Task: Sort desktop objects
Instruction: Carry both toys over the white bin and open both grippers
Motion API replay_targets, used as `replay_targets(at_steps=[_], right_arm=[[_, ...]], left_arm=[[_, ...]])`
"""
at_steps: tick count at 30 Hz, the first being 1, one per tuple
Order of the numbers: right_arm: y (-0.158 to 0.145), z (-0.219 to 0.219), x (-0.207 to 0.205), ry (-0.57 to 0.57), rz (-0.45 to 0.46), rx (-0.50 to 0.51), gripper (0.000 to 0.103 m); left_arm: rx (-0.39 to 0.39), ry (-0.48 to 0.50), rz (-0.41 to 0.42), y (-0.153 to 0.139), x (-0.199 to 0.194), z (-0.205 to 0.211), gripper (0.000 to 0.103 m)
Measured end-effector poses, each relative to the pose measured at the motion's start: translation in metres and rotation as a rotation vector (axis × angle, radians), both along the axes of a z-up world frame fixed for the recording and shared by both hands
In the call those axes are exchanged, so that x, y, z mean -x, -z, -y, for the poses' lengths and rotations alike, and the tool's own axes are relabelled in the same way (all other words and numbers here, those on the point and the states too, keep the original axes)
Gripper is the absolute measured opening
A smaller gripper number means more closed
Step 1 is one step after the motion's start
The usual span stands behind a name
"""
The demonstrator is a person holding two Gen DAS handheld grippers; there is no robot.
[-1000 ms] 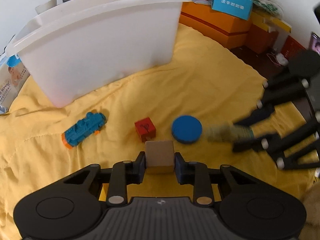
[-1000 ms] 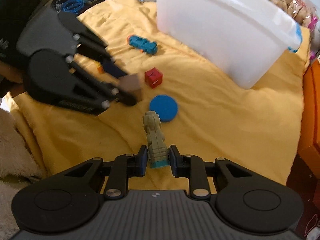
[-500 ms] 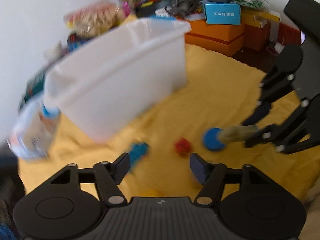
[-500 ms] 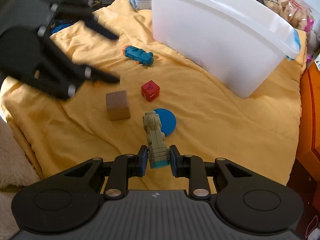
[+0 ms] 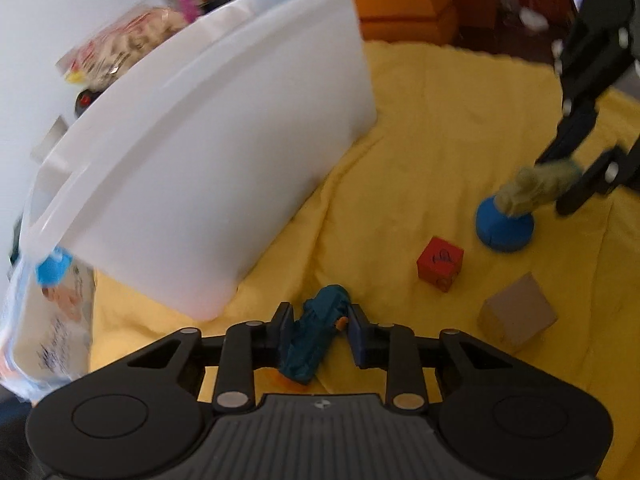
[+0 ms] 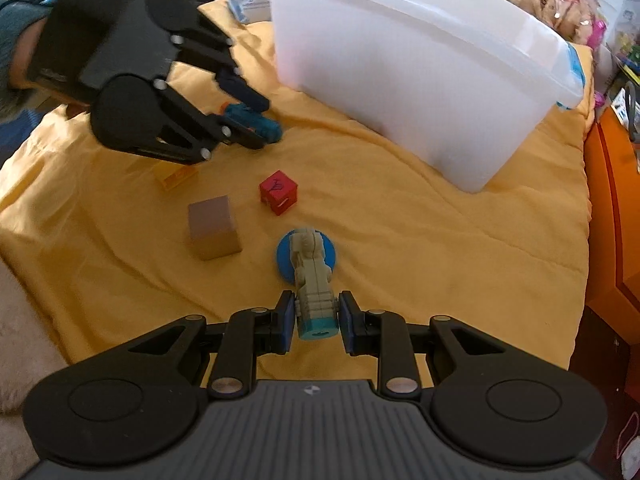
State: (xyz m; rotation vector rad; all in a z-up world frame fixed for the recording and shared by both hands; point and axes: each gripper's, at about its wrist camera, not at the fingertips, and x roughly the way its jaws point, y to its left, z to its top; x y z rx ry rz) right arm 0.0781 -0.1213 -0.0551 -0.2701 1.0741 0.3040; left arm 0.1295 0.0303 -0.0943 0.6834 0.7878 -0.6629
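My left gripper (image 5: 320, 326) has the blue toy train (image 5: 314, 340) between its pads, jaws closing on it, low over the yellow cloth beside the white bin (image 5: 224, 148). The right wrist view shows the same train (image 6: 256, 122) under the left gripper's fingers (image 6: 240, 138). My right gripper (image 6: 317, 314) is shut on a khaki toy figure (image 6: 310, 272) with a teal base, held above the blue disc (image 6: 285, 266). A red cube (image 6: 279, 192) and a brown cardboard cube (image 6: 214, 226) lie loose on the cloth between the two grippers.
The white bin (image 6: 420, 76) stands tall at the far side. A small yellow brick (image 6: 176, 176) lies under the left gripper's body. Orange boxes (image 5: 404, 8) and snack bags sit behind the bin, and a printed packet (image 5: 48, 320) lies at its left end.
The left gripper let go of the cardboard cube, opened wide, swung left to the blue train and closed around it. The right gripper kept still with the khaki figure.
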Motion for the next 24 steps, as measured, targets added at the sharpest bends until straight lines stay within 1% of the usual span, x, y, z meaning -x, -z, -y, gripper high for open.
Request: replay_targets(at_steps=[1,3,4,6,8,13,15,18,22,24], right_arm=[[-0.001,0.000,-0.001,0.004,0.007,0.005,0.026],[-0.008,0.000,0.001,-0.001,0.040,0.018,0.026],[-0.014,-0.001,0.001,-0.004,0.061,0.030,0.026],[-0.027,0.001,0.000,-0.006,0.106,0.059,0.026],[-0.041,0.005,-0.001,-0.004,0.151,0.066,0.026],[-0.077,0.010,-0.008,-0.005,0.267,0.058,0.026],[-0.094,0.012,-0.015,-0.001,0.327,0.050,0.026],[-0.112,0.012,-0.030,0.013,0.405,0.033,0.026],[-0.123,0.012,-0.061,0.028,0.469,0.038,0.026],[-0.124,0.014,-0.079,0.038,0.468,0.039,0.026]], left_arm=[[0.019,-0.019,-0.007,-0.003,0.001,-0.002,0.030],[0.033,-0.048,0.009,-0.010,0.005,-0.006,0.021],[0.039,-0.059,0.027,-0.015,0.010,-0.006,0.020],[0.085,-0.071,0.048,-0.033,0.020,-0.013,0.020],[0.127,-0.079,0.072,-0.053,0.026,-0.014,0.020],[0.228,-0.088,0.188,-0.108,0.038,-0.015,0.020],[0.278,-0.105,0.228,-0.131,0.034,-0.016,0.020],[0.308,-0.121,0.308,-0.152,0.021,-0.009,0.021],[0.328,-0.158,0.360,-0.162,-0.008,0.000,0.021],[0.315,-0.174,0.380,-0.161,-0.021,0.007,0.021]])
